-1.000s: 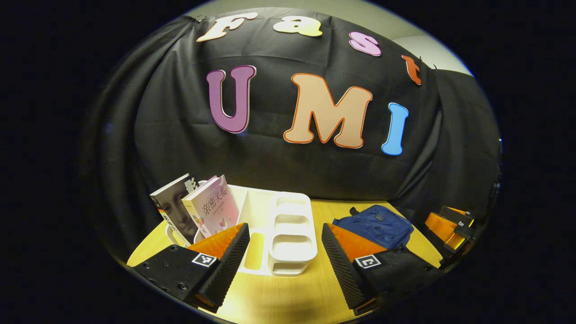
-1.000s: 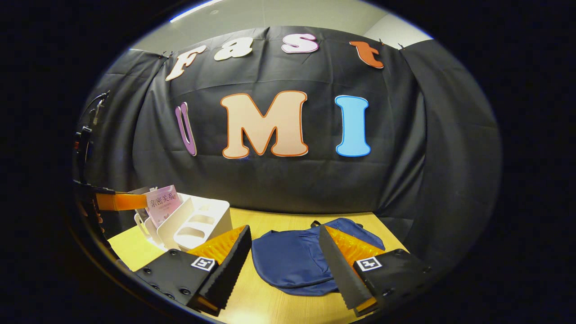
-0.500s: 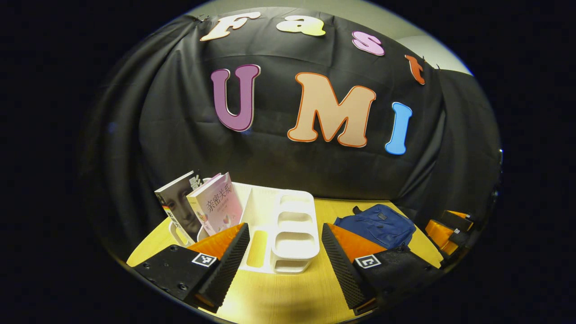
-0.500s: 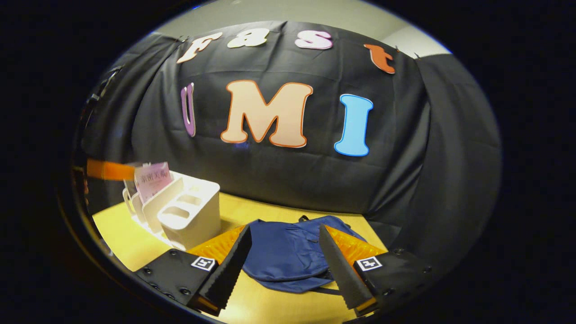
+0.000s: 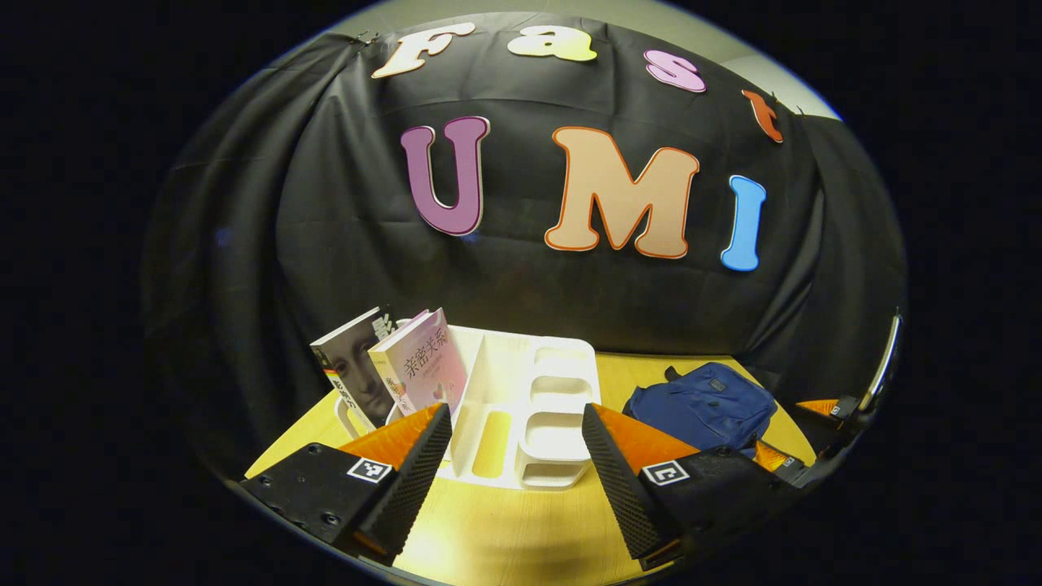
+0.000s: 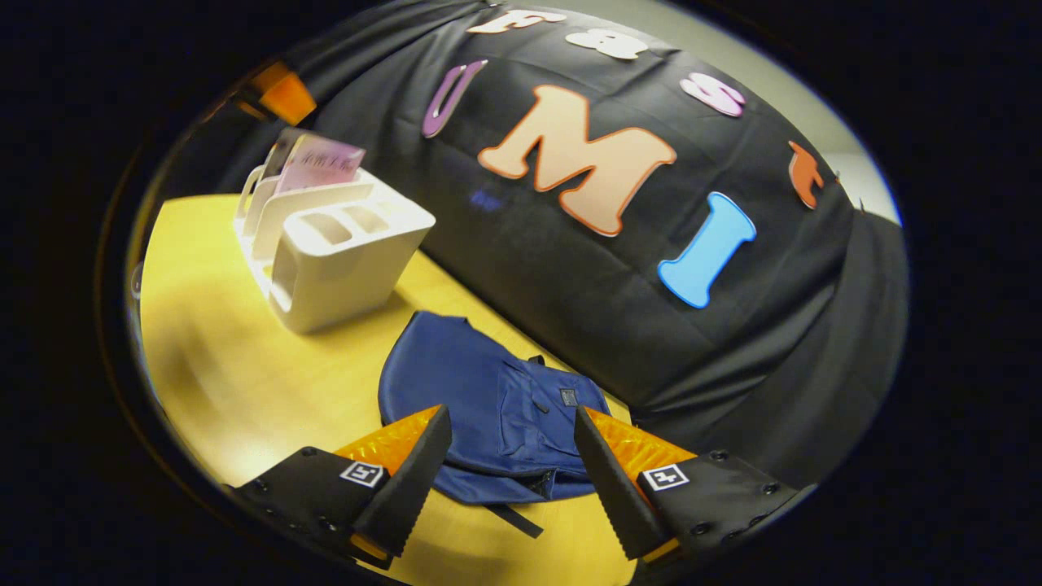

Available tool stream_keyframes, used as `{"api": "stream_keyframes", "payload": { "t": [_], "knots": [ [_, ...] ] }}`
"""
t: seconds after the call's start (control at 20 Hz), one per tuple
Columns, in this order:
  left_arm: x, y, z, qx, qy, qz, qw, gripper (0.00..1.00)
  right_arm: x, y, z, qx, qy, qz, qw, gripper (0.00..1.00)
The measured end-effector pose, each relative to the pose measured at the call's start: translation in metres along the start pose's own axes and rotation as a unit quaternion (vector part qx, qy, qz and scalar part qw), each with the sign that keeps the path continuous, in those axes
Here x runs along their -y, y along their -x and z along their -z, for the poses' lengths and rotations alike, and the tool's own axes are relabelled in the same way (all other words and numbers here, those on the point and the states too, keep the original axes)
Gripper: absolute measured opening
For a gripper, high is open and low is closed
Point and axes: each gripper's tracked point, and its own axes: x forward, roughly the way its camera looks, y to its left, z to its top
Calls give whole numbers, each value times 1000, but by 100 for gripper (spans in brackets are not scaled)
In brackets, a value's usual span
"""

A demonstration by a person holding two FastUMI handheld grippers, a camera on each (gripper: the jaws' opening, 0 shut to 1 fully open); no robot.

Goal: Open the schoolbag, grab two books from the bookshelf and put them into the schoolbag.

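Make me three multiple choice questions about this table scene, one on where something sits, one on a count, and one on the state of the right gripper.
1. Where do the books stand?
A. in the white rack
B. on the schoolbag
C. flat on the table

2. How many books are in the rack?
A. none
B. two
C. five

3. What is the right gripper doing?
A. clamped on a book
C. clamped on the rack
B. open over the schoolbag

Answers:
1. A, since both books lean in the rack's end slots, as the left gripper view shows.
2. B, one with a dark cover and one with a pink cover.
3. B, as its fingers stand apart with the blue schoolbag lying between and beyond them on the table.
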Motion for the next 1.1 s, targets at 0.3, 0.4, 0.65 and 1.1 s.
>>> {"api": "stream_keyframes", "payload": {
  "t": [0.3,0.4,0.65,1.1],
  "knots": [
    [-6,8,10,-7,13,-22,1000,95,-20,-19,34,-11,128,-1,992,96],
    [-9,9,9,-10,12,-32,999,95,-24,-28,45,-17,164,-3,986,100],
    [-14,14,11,-11,-4,-47,999,95,-32,-43,73,-39,218,-16,975,92],
    [3,14,15,-19,8,-30,999,95,-44,-64,91,-51,294,-13,954,88]
  ]
}}
